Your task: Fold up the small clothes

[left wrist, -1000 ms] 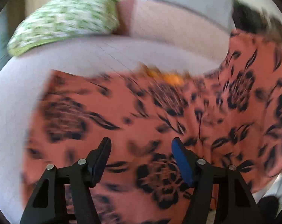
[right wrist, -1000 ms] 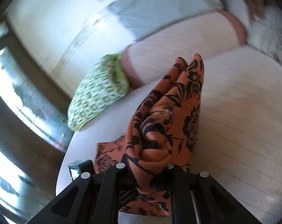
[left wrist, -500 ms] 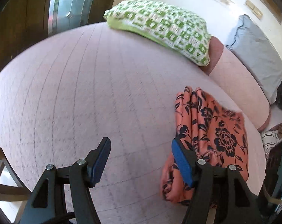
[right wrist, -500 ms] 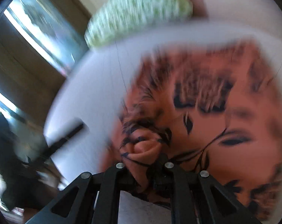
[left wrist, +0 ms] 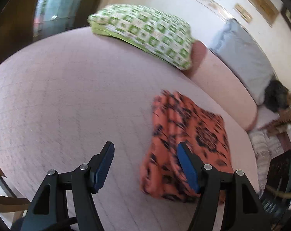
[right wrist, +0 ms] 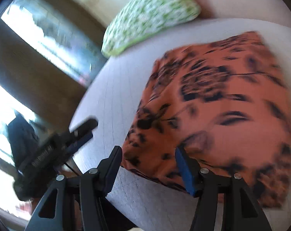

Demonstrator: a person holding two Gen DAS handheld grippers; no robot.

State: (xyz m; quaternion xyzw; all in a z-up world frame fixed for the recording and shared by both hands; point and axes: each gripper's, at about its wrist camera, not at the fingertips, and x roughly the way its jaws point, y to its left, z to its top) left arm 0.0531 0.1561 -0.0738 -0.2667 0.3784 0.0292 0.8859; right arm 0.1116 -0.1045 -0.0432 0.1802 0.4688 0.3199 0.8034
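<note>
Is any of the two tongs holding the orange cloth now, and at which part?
Nothing is held. The left tongs and right tongs are both open, and the orange cloth lies folded on the bed.

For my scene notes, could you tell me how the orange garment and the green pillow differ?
The orange garment carries a black floral print; the green pillow has green-and-white squares. The garment lies flat and folded near the open grippers; the pillow is plump, at the far edge. Both rest on the pale pink bed.
</note>
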